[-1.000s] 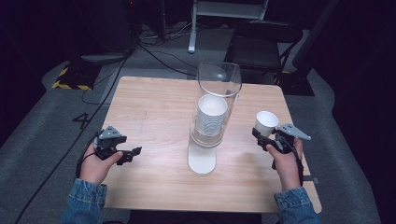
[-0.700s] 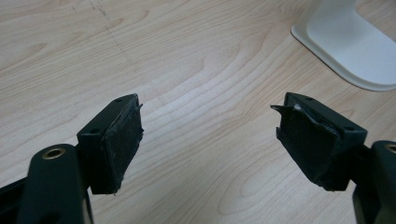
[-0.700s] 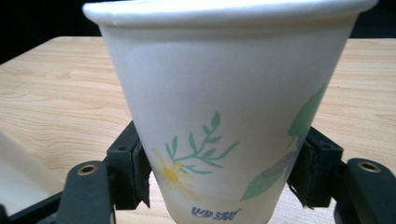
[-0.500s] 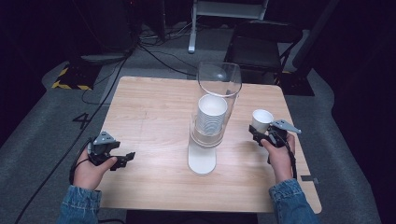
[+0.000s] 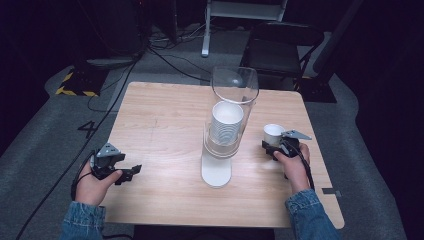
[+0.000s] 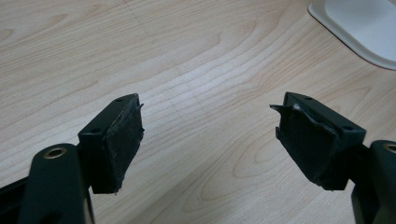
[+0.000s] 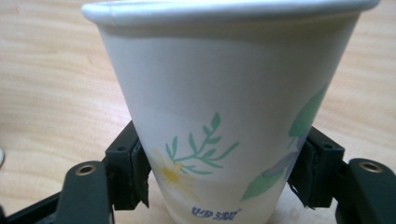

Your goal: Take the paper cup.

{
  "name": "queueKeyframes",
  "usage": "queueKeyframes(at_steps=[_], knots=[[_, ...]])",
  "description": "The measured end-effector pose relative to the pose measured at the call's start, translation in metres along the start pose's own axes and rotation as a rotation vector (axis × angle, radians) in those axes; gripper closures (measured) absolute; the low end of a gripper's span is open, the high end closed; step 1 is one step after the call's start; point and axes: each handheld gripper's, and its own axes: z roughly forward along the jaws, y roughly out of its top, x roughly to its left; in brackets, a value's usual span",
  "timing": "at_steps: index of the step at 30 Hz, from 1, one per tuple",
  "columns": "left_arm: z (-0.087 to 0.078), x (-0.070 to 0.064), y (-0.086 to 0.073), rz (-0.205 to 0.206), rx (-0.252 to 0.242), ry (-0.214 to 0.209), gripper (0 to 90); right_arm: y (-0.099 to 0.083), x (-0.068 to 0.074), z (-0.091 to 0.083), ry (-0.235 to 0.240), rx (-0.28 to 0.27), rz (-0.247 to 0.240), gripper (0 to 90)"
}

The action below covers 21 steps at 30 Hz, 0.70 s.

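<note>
While clamped upright, paper cup (image 7: 224, 116), flower print, blue lettering unreadable

The table (image 5: 165, 120) is brightly lit from above while the room around it is nearly black. The high view is soft and grainy. Glare marks the clear tube (image 5: 235, 85). Up close, the cup (image 7: 224, 112) looks sharp, its rim slightly blurred.

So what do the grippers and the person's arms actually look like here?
Both the left gripper and the right gripper are black, each topped by a grey three-cornered plate with a dark cable trailing off. Their jaws end in worn black rubber pads with brass-ringed holes behind. The sleeves are blue denim.
</note>
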Motion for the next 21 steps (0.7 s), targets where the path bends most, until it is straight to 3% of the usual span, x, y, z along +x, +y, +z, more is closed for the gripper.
queueKeyframes(at_steps=[7,21], knots=[[-0.0004,0.0008,0.0002,0.005,-0.001,-0.002,22.4,-0.0038,0.0012,0.0032,0.008,0.047,0.003,32.0],[-0.0013,0.0013,0.0022,0.009,-0.007,-0.002,22.4,-0.0055,0.002,0.0006,0.008,0.063,-0.032,25.8]])
